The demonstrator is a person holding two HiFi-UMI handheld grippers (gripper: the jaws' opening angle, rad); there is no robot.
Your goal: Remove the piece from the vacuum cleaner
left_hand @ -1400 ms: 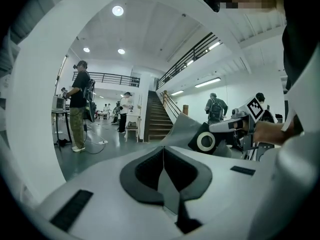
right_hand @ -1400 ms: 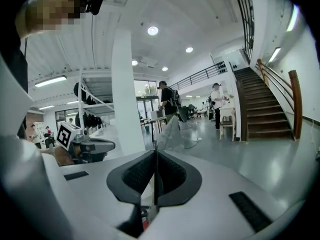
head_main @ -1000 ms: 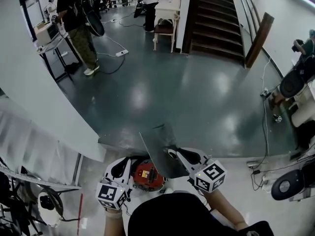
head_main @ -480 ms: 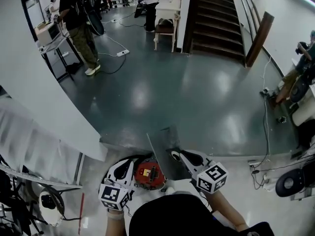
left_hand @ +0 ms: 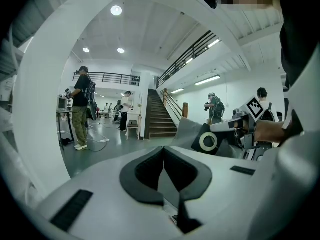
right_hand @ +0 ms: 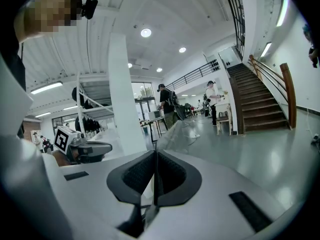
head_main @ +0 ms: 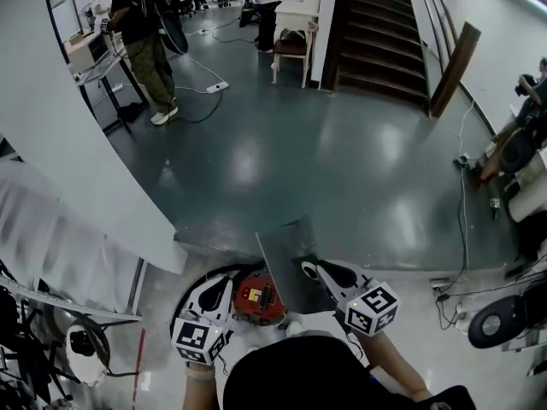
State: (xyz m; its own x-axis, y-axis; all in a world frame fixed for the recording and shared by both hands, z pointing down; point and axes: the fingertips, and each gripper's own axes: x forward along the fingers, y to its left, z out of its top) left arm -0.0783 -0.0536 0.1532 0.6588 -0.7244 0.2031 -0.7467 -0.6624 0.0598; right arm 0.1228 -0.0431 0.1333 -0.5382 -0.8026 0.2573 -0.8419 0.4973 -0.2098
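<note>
Grey piece (head_main: 286,254) kept clamped in the right gripper (right_hand: 155,178), just above the red vacuum cleaner (head_main: 256,298).
Little is changed since a second ago; the left gripper (left_hand: 163,170) is closed, empty, beside the vacuum cleaner.

Head view: vacuum cleaner (head_main: 259,298) sits lower centre, with the left gripper (head_main: 218,285) on its left and the right gripper (head_main: 305,268) on its right. The piece (head_main: 286,248) is just above the cleaner in frame, with its edge between the right gripper's jaws (the right gripper view shows it there). Staircase (head_main: 378,34) is top right of centre, with a chair (head_main: 289,49) to its left. A person (head_main: 141,32) stands by a table (head_main: 96,73) upper left. A power strip (head_main: 217,86) lies on the floor between person and chair.
</note>
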